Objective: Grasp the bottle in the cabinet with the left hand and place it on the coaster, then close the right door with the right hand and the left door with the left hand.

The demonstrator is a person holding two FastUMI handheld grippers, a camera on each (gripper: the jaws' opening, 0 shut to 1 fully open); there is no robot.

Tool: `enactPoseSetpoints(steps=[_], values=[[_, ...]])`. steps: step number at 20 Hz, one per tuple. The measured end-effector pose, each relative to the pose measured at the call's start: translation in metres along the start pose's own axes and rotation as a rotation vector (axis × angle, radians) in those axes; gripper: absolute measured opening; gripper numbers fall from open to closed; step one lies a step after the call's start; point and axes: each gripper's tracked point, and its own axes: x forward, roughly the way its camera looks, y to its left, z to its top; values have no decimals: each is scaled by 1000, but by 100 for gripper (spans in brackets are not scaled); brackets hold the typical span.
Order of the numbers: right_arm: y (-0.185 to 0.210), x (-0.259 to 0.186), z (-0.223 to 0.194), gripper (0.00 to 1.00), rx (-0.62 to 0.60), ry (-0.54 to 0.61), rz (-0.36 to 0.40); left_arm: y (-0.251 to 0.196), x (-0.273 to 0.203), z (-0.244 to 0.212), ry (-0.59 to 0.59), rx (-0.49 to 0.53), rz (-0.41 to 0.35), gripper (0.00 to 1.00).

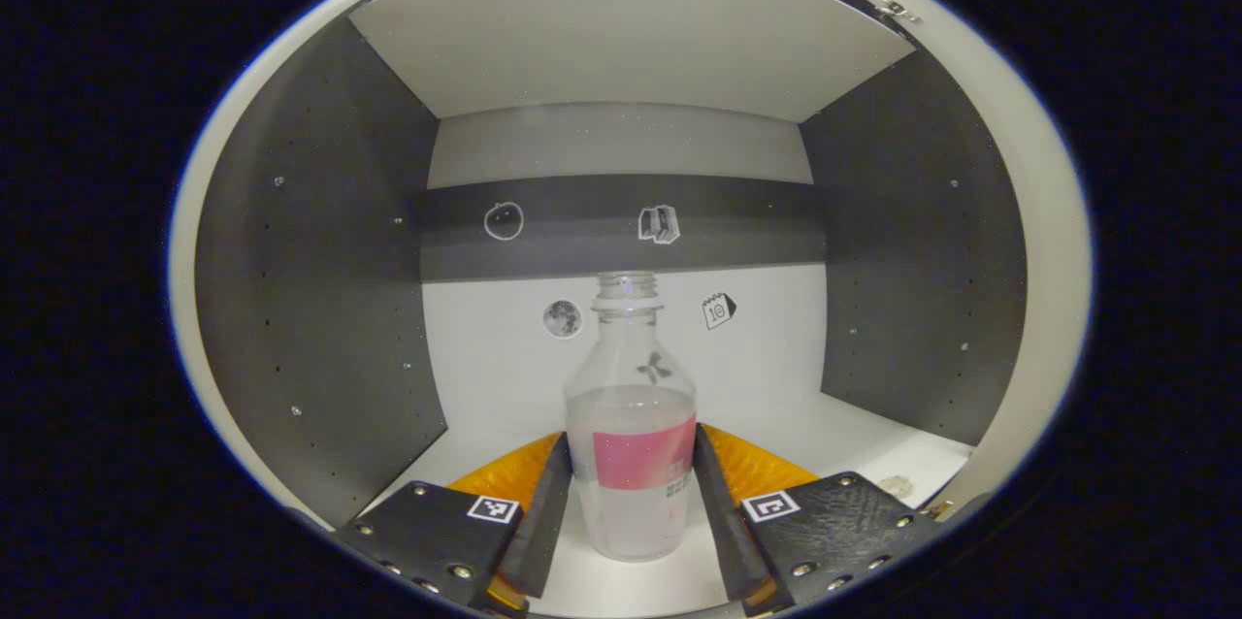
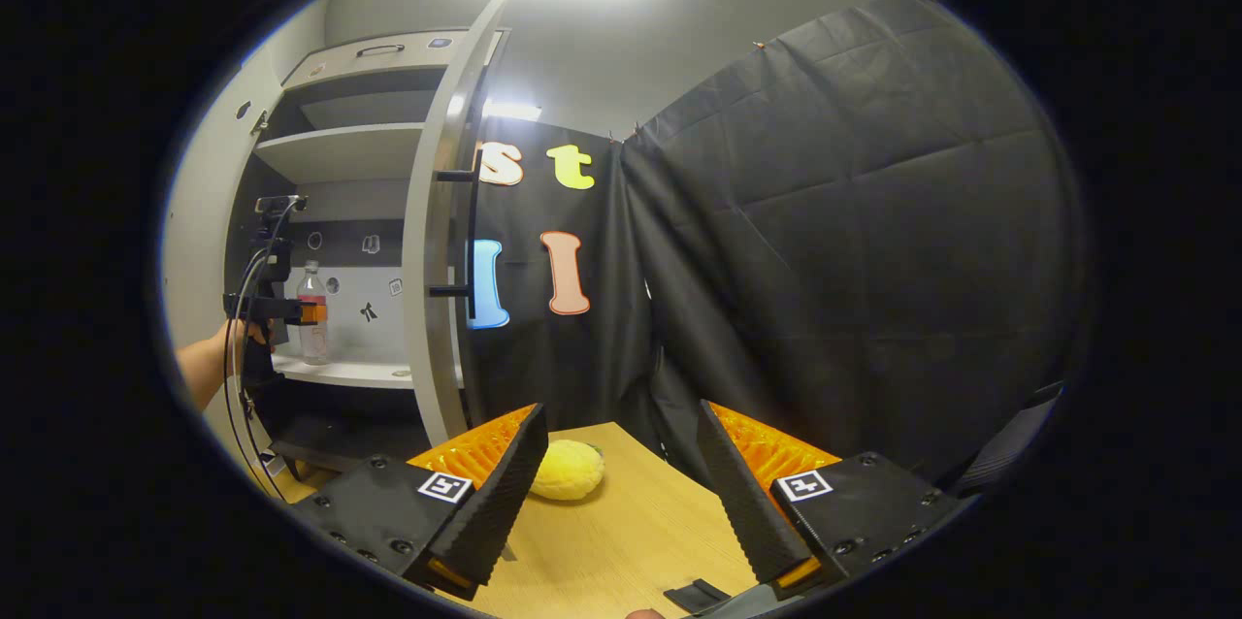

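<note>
My left tool (image 1: 631, 493) is holding the water bottle (image 1: 633, 425) at 6 o'clock, so I should lift straight, keeping it upright.

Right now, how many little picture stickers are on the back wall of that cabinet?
4: an apple outline and a book on the dark band, a moon and a calendar below. The bottle may hide another.
</note>
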Motion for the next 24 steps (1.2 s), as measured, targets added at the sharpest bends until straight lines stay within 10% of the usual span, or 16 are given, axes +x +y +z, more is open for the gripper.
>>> enactPoseSetpoints(steps=[24], values=[[21,-52,-5,98,10,9,319,12,-235,-25,-87,-6,101,68]])
